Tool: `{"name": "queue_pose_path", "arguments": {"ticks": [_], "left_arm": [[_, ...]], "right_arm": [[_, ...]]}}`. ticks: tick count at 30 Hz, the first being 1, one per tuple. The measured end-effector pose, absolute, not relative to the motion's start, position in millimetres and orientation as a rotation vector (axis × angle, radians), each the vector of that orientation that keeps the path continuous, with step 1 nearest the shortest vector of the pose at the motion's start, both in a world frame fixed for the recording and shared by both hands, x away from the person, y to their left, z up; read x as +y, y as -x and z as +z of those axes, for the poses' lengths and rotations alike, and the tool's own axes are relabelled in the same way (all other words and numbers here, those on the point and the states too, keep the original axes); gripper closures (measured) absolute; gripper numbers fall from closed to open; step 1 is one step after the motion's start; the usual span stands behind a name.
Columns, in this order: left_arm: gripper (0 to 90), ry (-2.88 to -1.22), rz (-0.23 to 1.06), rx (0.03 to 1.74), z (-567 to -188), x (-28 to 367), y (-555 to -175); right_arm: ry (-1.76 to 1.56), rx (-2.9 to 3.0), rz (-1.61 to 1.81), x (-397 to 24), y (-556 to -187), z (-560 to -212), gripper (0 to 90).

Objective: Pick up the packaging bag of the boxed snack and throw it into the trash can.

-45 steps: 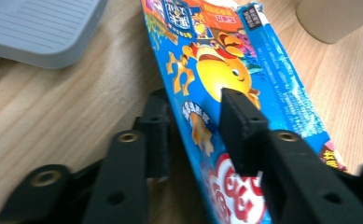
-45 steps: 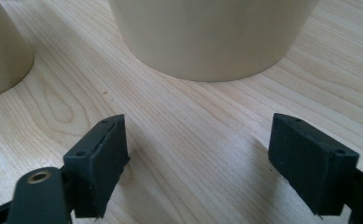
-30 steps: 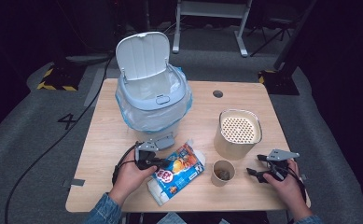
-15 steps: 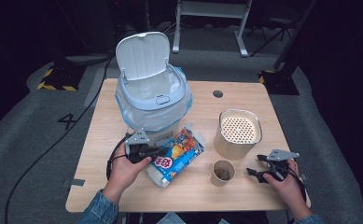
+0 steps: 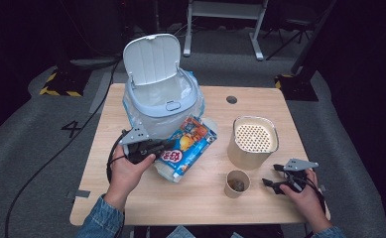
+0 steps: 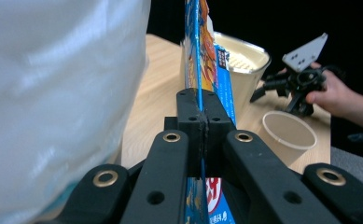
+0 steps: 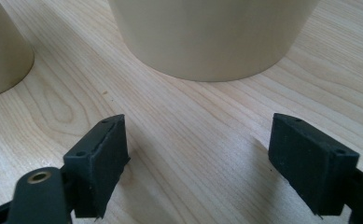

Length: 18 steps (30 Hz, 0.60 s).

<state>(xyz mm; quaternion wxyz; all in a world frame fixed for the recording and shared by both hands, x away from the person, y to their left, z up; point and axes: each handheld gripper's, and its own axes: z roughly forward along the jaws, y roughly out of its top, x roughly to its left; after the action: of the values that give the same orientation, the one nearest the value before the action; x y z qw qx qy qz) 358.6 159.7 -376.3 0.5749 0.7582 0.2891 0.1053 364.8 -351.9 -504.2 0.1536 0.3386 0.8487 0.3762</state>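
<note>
Pinching the snack bag (image 5: 186,147) by its edge, the left hand-held gripper (image 5: 148,148) holds it tilted beside the open bin (image 5: 161,101), likely for dropping in; the right hand-held gripper (image 5: 278,179) rests wide-jawed, empty, on the tabletop (image 5: 260,101).

We see a small paper cup (image 5: 237,182) beside a perforated beige container (image 5: 253,141). Both stand on our wooden table (image 5: 200,203).

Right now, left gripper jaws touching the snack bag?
Touching. In the left gripper view the left gripper has its black jaws closed flat against the snack bag, whose thin edge is pinched between them.
</note>
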Motion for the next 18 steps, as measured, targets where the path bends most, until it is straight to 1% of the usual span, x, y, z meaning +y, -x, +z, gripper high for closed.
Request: {"name": "queue_pose_path", "arguments": {"ticks": [9,18], "left_arm": [[89.2,-1.732,0.289,0.652,-353,159,-361],[89.2,-1.707,0.346,0.621,-319,161,-368]], "right_arm": [[-0.971,2.433,1.079,-352,-365,-504,19.9],[-0.971,2.433,1.079,-352,-365,-504,19.9]]}}
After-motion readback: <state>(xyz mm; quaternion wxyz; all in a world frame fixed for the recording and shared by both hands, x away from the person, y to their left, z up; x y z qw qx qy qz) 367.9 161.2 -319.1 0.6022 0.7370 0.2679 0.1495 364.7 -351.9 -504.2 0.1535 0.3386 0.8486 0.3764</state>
